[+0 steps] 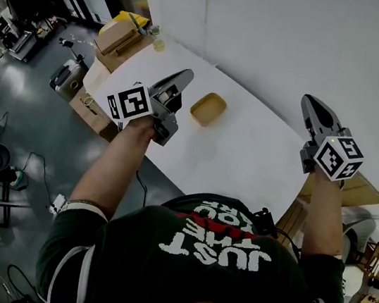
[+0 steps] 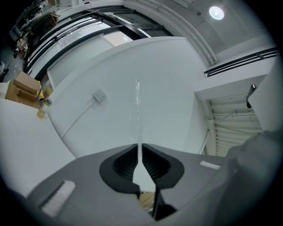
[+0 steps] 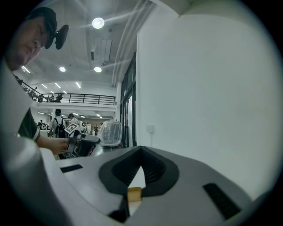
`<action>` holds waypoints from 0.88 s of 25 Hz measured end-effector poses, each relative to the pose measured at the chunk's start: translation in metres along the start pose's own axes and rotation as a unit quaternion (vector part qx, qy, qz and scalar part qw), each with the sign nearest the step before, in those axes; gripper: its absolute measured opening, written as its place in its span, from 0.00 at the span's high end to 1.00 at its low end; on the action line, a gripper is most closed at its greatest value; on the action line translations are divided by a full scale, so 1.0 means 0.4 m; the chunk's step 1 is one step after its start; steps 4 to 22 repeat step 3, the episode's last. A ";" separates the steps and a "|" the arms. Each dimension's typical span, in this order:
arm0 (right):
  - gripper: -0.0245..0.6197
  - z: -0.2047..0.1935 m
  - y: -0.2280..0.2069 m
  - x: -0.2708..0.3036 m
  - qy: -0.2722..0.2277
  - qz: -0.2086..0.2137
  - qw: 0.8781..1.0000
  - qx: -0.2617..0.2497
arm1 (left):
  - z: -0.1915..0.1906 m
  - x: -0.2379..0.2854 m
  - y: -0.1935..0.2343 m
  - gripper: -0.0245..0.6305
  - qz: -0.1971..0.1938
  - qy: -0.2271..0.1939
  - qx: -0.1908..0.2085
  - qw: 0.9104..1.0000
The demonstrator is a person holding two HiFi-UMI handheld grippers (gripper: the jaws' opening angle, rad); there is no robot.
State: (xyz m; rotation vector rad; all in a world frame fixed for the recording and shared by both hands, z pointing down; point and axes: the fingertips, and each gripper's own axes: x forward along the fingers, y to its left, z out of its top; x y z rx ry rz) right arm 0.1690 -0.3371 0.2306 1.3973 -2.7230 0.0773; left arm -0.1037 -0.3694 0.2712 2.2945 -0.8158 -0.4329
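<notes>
My left gripper [image 1: 184, 76] is held up over the white table [image 1: 246, 156], jaws together with nothing between them. In its own view the shut left gripper [image 2: 138, 146] points at the white wall. My right gripper [image 1: 309, 101] hangs over the table's right part, also shut and empty. In its own view the right gripper [image 3: 140, 151] faces along the wall. A shallow yellow tray [image 1: 208, 109] lies on the table between the two grippers, nearer the left one. The left gripper [image 3: 82, 144] shows in the right gripper view, apart from the right jaws.
Cardboard boxes [image 1: 119, 36] and a small jar [image 1: 158, 44] stand at the table's far left end; the boxes [image 2: 22, 86] also show in the left gripper view. A clear plastic container [image 3: 109, 133] shows beyond the left gripper. Boxes, cables and chairs crowd the floor [image 1: 27, 143] at left.
</notes>
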 end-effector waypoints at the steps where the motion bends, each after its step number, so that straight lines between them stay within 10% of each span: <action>1: 0.95 0.001 0.001 0.000 0.000 0.000 1.000 0.000 | 0.000 -0.001 0.000 0.91 0.000 0.000 0.000 1.000; 22: 0.95 0.001 0.004 0.002 0.001 0.000 1.000 0.000 | 0.002 -0.003 0.000 0.91 0.000 0.000 -0.001 1.000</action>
